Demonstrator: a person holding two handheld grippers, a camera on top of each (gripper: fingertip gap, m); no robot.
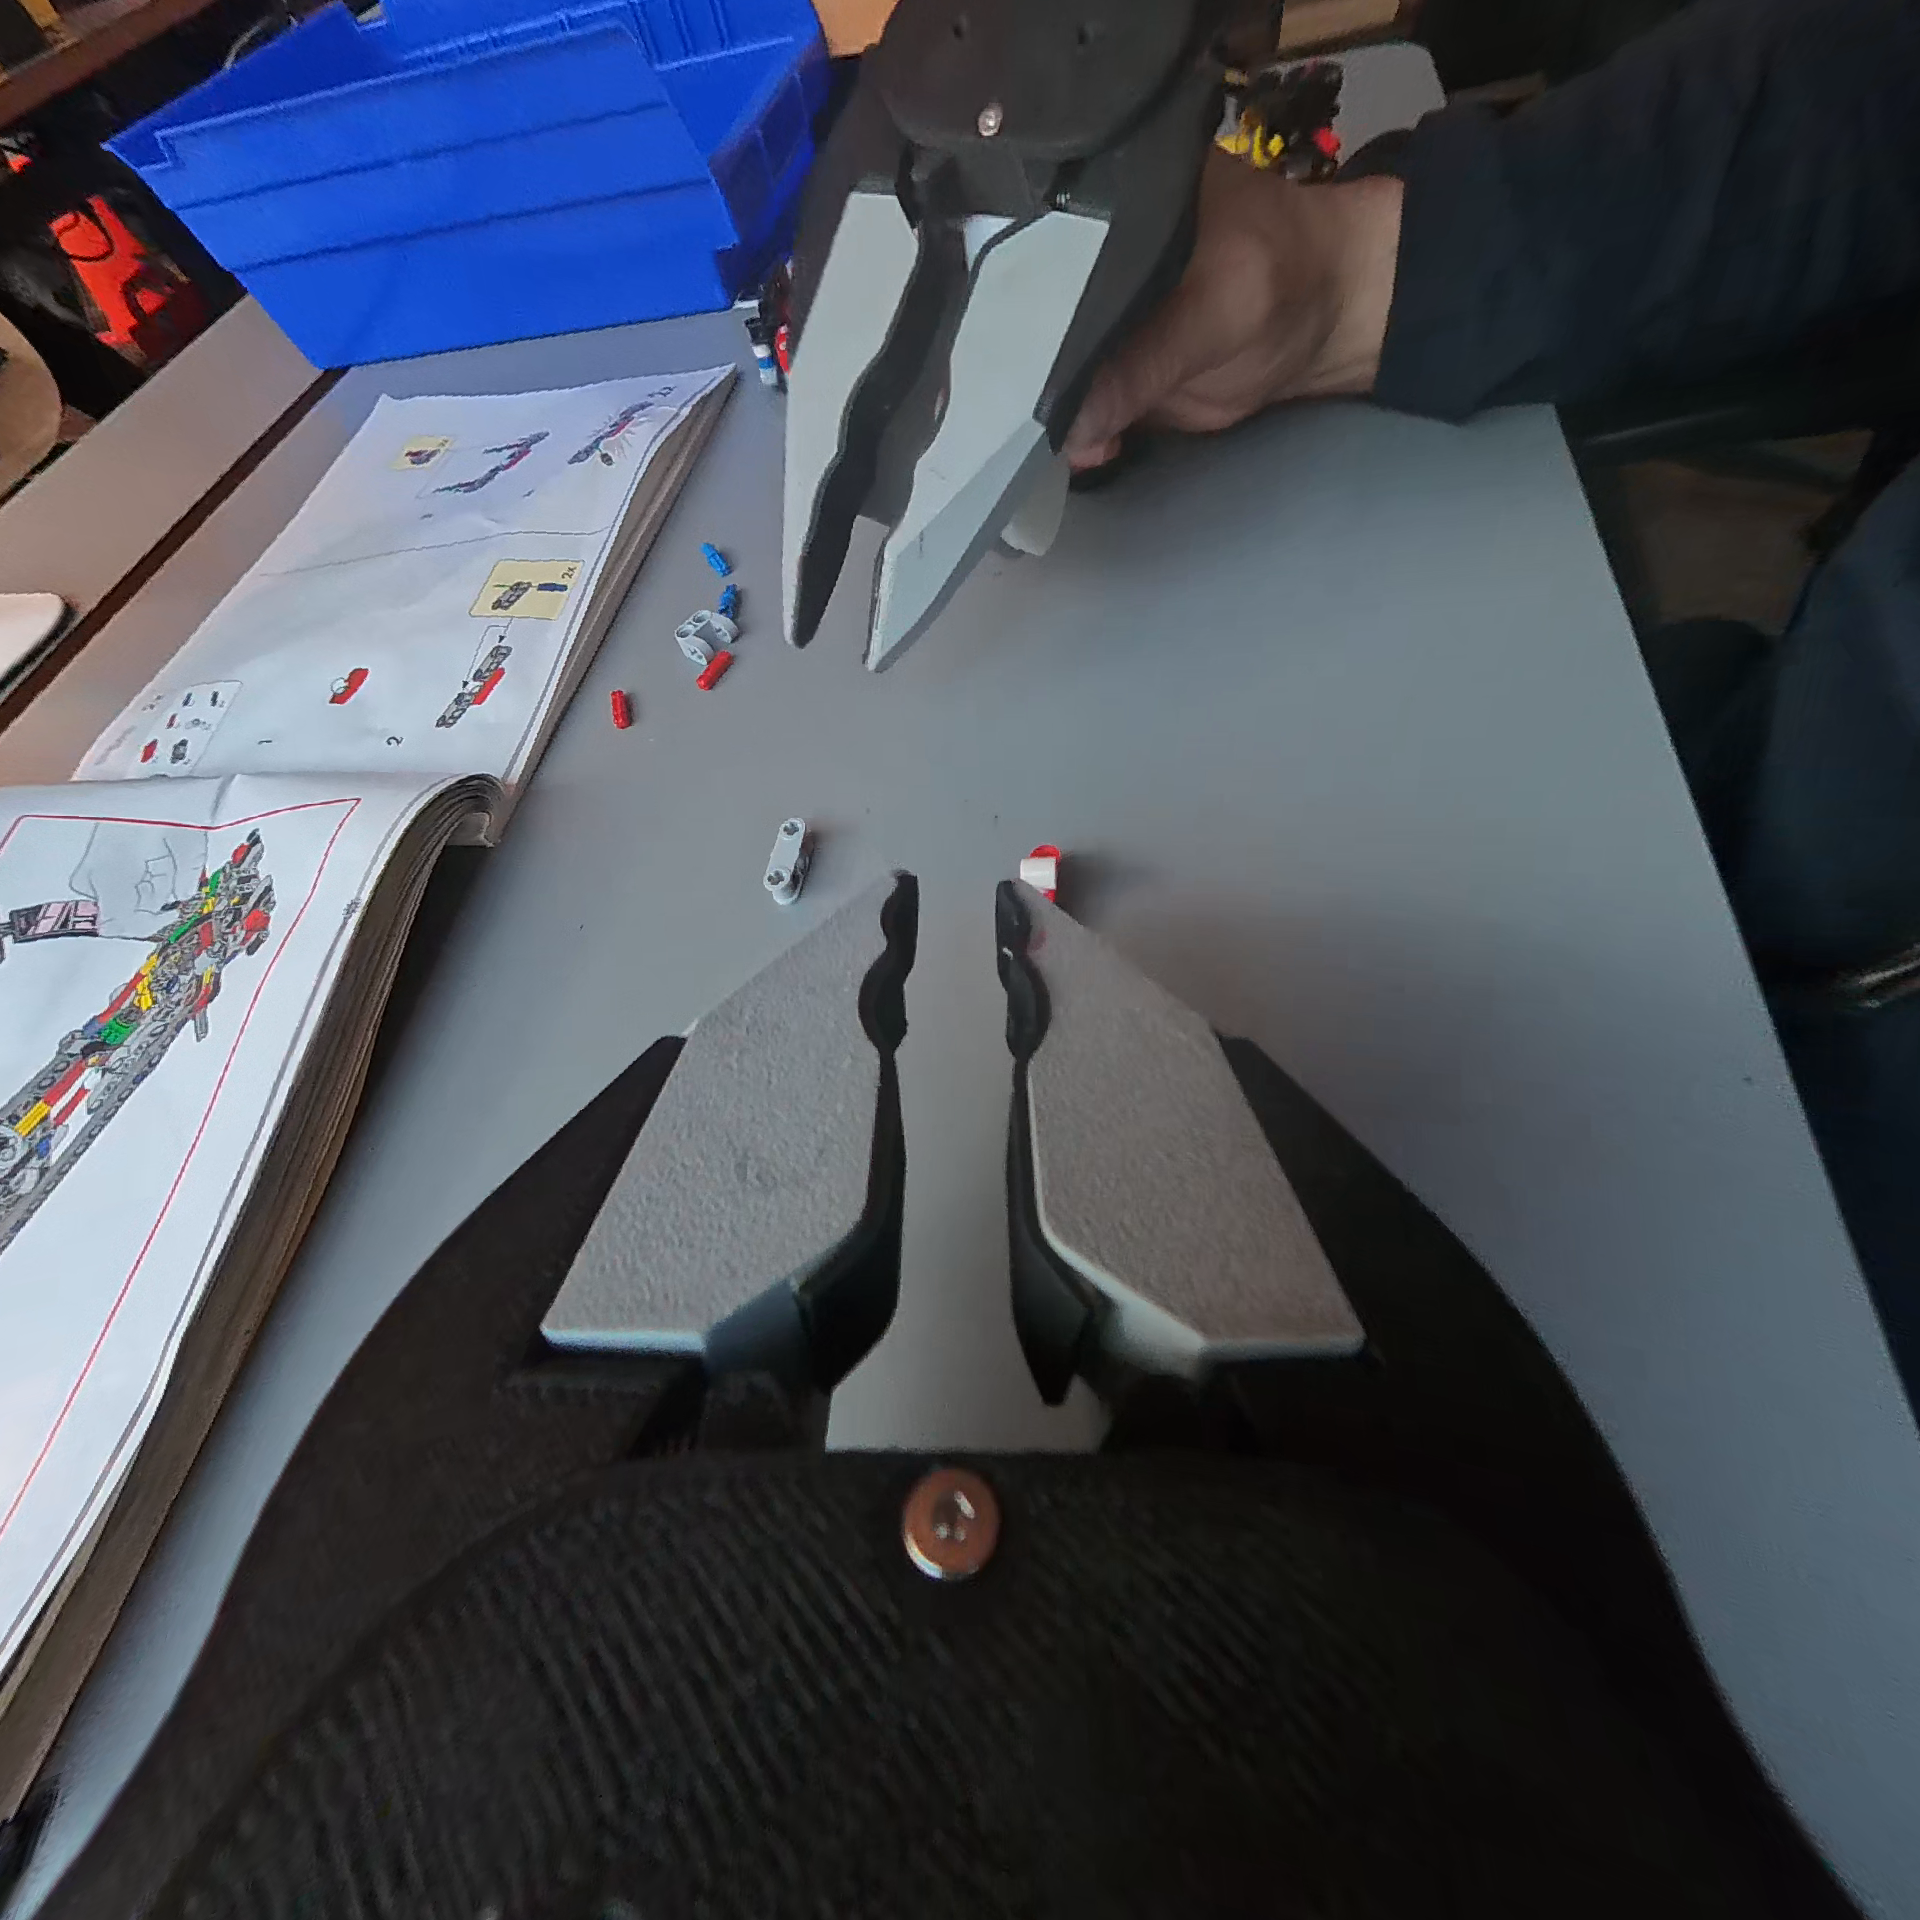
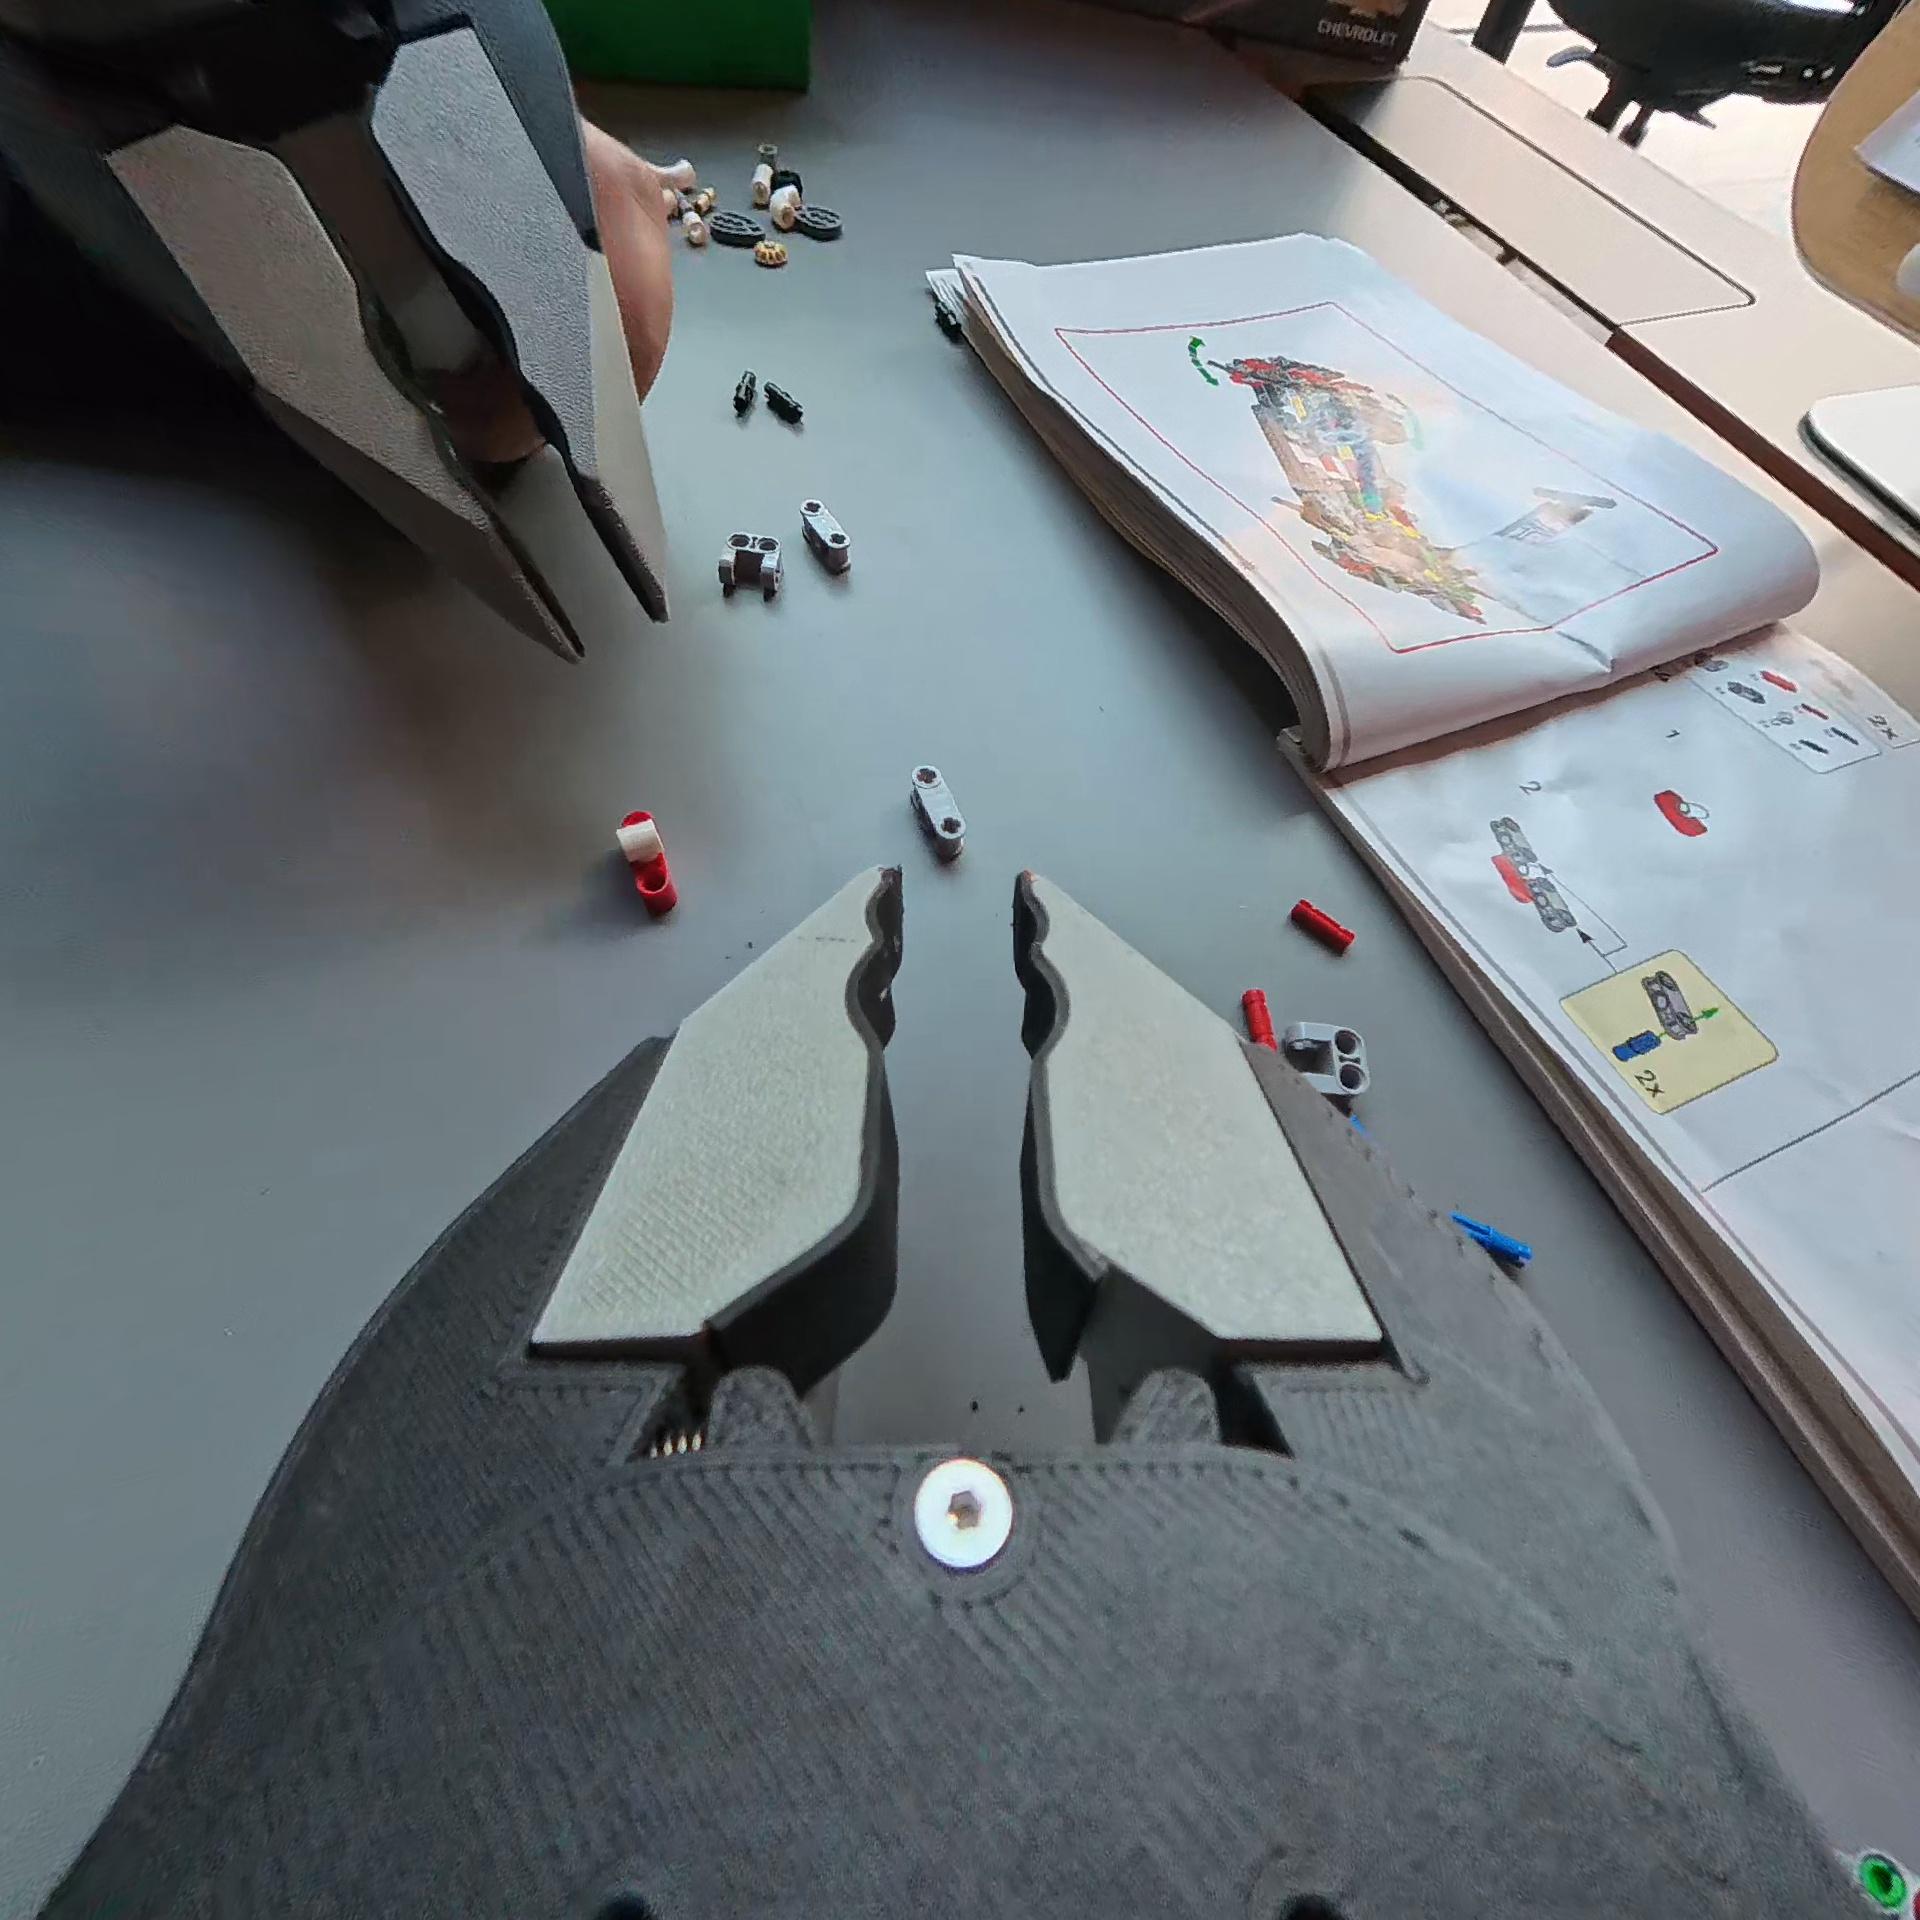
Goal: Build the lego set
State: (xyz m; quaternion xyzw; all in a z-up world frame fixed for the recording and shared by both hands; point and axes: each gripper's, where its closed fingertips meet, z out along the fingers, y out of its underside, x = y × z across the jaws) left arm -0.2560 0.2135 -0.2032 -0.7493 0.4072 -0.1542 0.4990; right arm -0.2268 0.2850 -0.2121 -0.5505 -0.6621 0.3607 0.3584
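Both tongs released over small building pieces

Grey two-hole link (image 2: 937, 812) lies flat, long axis running near-to-far, just beyond right gripper (image 2: 961, 878); red-and-white piece (image 1: 1042, 871) beside left gripper (image 1: 956, 883).

A grey table (image 2: 1039, 644) carries a thick instruction booklet (image 2: 1455, 499), lying open beside a scatter of small building pieces. A grey two-hole link (image 2: 937, 810) lies near the middle, with a red-and-white connector (image 2: 646, 860) apart from it. Two red pins (image 2: 1322, 925) and a grey double-hole block (image 2: 1330, 1055) lie near the booklet's edge, a blue pin (image 2: 1493, 1240) close by. Blue storage bins (image 1: 468, 177) stand at the table's far end. Farther off sit two black pins (image 2: 767, 398) and a cluster of tan and black bits (image 2: 769, 208).
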